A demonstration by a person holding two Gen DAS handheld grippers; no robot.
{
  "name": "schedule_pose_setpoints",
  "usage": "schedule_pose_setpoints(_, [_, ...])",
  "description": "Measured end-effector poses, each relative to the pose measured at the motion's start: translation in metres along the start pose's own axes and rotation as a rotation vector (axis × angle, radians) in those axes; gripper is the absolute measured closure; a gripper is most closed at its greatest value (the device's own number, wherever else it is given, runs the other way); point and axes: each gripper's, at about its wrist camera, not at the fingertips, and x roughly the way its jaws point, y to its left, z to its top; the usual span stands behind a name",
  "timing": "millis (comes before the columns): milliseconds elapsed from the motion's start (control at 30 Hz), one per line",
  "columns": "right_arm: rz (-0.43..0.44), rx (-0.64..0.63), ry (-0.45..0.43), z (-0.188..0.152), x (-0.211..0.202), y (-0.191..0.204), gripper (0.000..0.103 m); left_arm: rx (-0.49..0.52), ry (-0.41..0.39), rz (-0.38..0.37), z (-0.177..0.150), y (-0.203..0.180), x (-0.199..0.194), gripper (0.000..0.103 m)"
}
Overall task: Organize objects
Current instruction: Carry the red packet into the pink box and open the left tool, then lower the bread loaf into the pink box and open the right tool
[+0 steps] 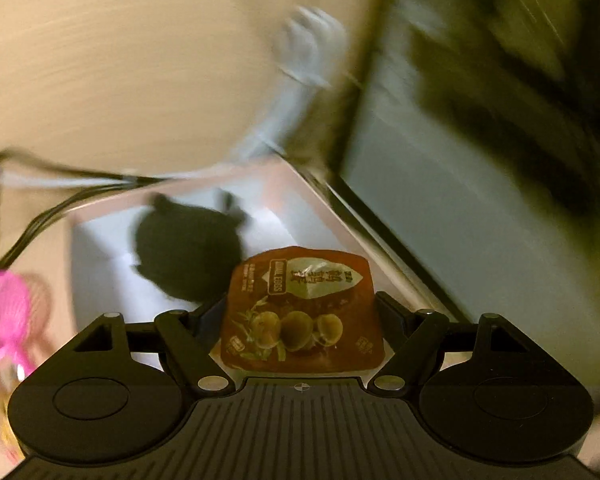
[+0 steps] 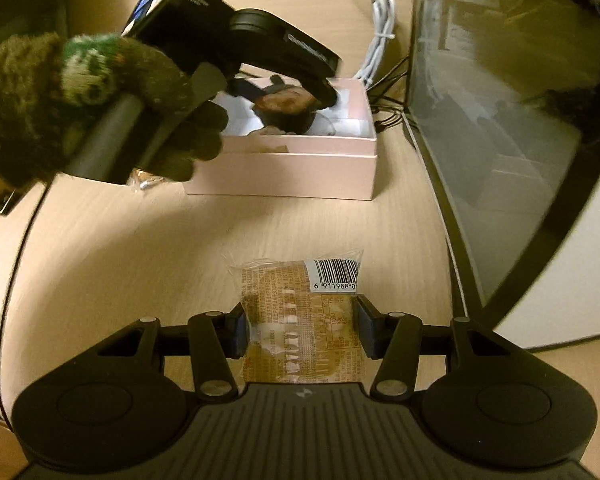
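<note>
My left gripper (image 1: 300, 308) is shut on a red quail-egg packet (image 1: 304, 332) and holds it over the open pink box (image 1: 300, 184). The gripper's dark shadow falls on the box's white inside. In the right wrist view the same left gripper (image 2: 284, 94), gripped by a hand in a furry glove (image 2: 60, 100), hangs over the pink box (image 2: 300, 176) with the red packet (image 2: 286, 104) between its fingers. My right gripper (image 2: 302, 320) is shut on a clear-wrapped brown snack (image 2: 296, 292) with a barcode label, low over the wooden table in front of the box.
A large dark screen (image 2: 500, 140) stands along the right, close to the box. Bundled white cable (image 2: 382, 28) and black cables lie behind the box. A blurred pink object (image 1: 4, 312) sits at the left. Another wrapped snack (image 2: 144, 182) lies by the box's left corner.
</note>
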Motion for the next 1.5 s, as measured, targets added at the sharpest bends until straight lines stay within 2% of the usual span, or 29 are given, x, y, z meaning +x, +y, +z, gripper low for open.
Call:
schedule_pose_setpoints(67, [0.005, -0.025, -0.001, 0.003, 0.003, 0.003, 0.052, 0.057, -0.002, 0.041, -0.004, -0.009, 0.003, 0.022])
schedule_pose_setpoints(100, [0.005, -0.032, -0.001, 0.004, 0.004, 0.004, 0.052, 0.035, -0.002, 0.055, -0.004, -0.008, 0.005, 0.023])
schedule_pose_setpoints(200, [0.006, -0.031, 0.003, 0.008, 0.006, 0.005, 0.052, -0.126, -0.037, 0.042, 0.0, 0.009, 0.0, 0.024])
schedule_pose_setpoints(333, [0.029, 0.007, -0.006, 0.019, 0.005, -0.001, 0.052, -0.316, -0.217, 0.008, -0.01, 0.043, -0.053, 0.024])
schedule_pose_setpoints(400, [0.069, 0.062, -0.033, 0.038, 0.004, -0.008, 0.052, -0.376, -0.264, 0.006, -0.02, 0.06, -0.079, 0.024])
schedule_pose_setpoints(467, [0.105, 0.112, -0.078, 0.062, 0.003, -0.014, 0.052, -0.411, -0.282, 0.042, -0.043, 0.074, -0.108, 0.024])
schedule_pose_setpoints(633, [0.262, 0.226, -0.176, 0.139, 0.026, -0.014, 0.052, -0.495, -0.236, 0.135, -0.109, 0.099, -0.156, 0.025])
schedule_pose_setpoints(733, [0.313, 0.247, -0.122, 0.172, 0.074, 0.001, 0.052, -0.542, -0.211, 0.167, -0.146, 0.104, -0.185, 0.025])
schedule_pose_setpoints(800, [0.301, 0.243, -0.048, 0.183, 0.113, 0.013, 0.052, -0.571, -0.203, 0.191, -0.167, 0.106, -0.198, 0.025])
schedule_pose_setpoints(900, [0.285, 0.266, 0.049, 0.183, 0.149, 0.019, 0.052, -0.593, -0.196, 0.223, -0.189, 0.11, -0.217, 0.025])
schedule_pose_setpoints(967, [0.268, 0.266, 0.075, 0.181, 0.163, 0.019, 0.052, -0.607, -0.199, 0.252, -0.201, 0.114, -0.229, 0.025])
schedule_pose_setpoints(1167, [0.12, 0.117, 0.017, 0.187, 0.184, 0.038, 0.052, -0.65, -0.188, 0.295, -0.223, 0.125, -0.24, 0.025])
schedule_pose_setpoints(1233, [0.113, 0.096, 0.03, 0.186, 0.184, 0.043, 0.051, -0.639, -0.17, 0.295, -0.224, 0.125, -0.237, 0.025])
schedule_pose_setpoints(1267, [0.136, 0.09, 0.044, 0.184, 0.182, 0.045, 0.05, -0.633, -0.161, 0.294, -0.224, 0.125, -0.235, 0.025])
schedule_pose_setpoints(1367, [0.178, 0.112, 0.06, 0.176, 0.166, 0.041, 0.035, -0.629, -0.138, 0.28, -0.223, 0.127, -0.226, 0.025])
schedule_pose_setpoints(1500, [0.164, 0.137, -0.024, 0.166, 0.126, 0.026, 0.018, -0.621, -0.127, 0.245, -0.21, 0.129, -0.21, 0.025])
